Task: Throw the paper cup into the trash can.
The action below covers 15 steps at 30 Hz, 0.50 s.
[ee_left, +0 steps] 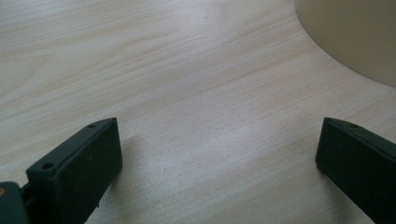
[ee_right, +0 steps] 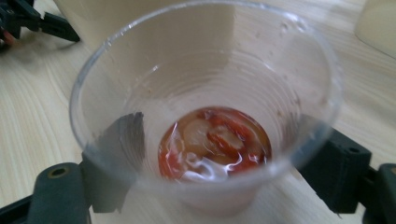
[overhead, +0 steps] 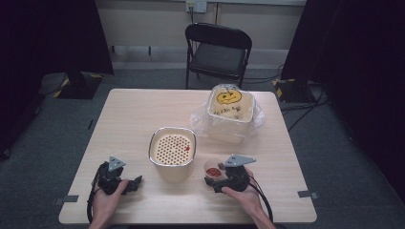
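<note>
the work looks like straining leftovers: a clear plastic cup (ee_right: 205, 116) with a red and pale wet residue at its bottom stands on the table (overhead: 133, 114), just beside the front right corner of the strainer bucket (overhead: 172, 152), a cream tub capped by a plate full of holes. the right gripper (overhead: 217, 183) has its black jaws on either side of the cup near its base, and in the right gripper view both jaws sit against the cup wall, so it reads as a grip on the cup, though how firmly they press cannot be told. the left gripper (overhead: 136, 183) rests on the table in front and to the left of the strainer bucket, jaws wide apart with only bare wood between them. one small red bit (overhead: 187, 148) lies on the holed plate near its right edge, which suggests some pouring may be done, but the residue in the cup says emptying is left, likely followed by putting the cup in the lined bin (overhead: 230, 112) behind and to the right of the strainer bucket. the cup stands upright, mouth up, its long axis vertical, not yet tipped toward the strainer bucket.
</note>
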{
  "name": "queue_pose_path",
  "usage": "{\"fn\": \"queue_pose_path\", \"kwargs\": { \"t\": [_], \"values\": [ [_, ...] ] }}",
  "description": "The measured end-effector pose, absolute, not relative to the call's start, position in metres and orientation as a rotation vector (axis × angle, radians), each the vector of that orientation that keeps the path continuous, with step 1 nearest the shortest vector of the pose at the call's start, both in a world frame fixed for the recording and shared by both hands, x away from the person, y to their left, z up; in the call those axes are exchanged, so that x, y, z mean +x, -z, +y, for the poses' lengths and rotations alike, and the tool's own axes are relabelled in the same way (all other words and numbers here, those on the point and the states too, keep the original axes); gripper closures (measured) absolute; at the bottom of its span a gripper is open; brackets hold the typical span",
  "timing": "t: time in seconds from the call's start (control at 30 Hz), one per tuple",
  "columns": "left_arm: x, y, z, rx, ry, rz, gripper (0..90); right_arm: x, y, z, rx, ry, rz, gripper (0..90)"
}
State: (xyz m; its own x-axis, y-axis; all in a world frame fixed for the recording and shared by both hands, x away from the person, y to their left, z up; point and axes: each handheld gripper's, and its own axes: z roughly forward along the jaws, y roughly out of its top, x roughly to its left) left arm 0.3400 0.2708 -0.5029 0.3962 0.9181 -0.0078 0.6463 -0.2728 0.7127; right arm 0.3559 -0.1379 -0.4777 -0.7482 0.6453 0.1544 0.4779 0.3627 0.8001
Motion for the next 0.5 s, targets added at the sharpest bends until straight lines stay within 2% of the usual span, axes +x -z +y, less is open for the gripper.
{"fn": "queue_pose_path", "kwargs": {
  "t": [0.07, 0.3, 0.5],
  "values": [
    [0.340, 0.503, 0.271, 2.019, -0.549, 1.331, 0.0, 0.359, 0.478, -0.135, 0.996, -1.336, 2.430, 21.4],
    [0.340, 0.503, 0.271, 2.019, -0.549, 1.332, 0.0, 0.368, 0.479, -0.123, 0.948, -1.327, 2.421, 35.8],
    [0.340, 0.503, 0.271, 2.020, -0.548, 1.331, 0.0, 0.370, 0.477, -0.127, 0.965, -1.319, 2.411, 39.6]
  ]
}}
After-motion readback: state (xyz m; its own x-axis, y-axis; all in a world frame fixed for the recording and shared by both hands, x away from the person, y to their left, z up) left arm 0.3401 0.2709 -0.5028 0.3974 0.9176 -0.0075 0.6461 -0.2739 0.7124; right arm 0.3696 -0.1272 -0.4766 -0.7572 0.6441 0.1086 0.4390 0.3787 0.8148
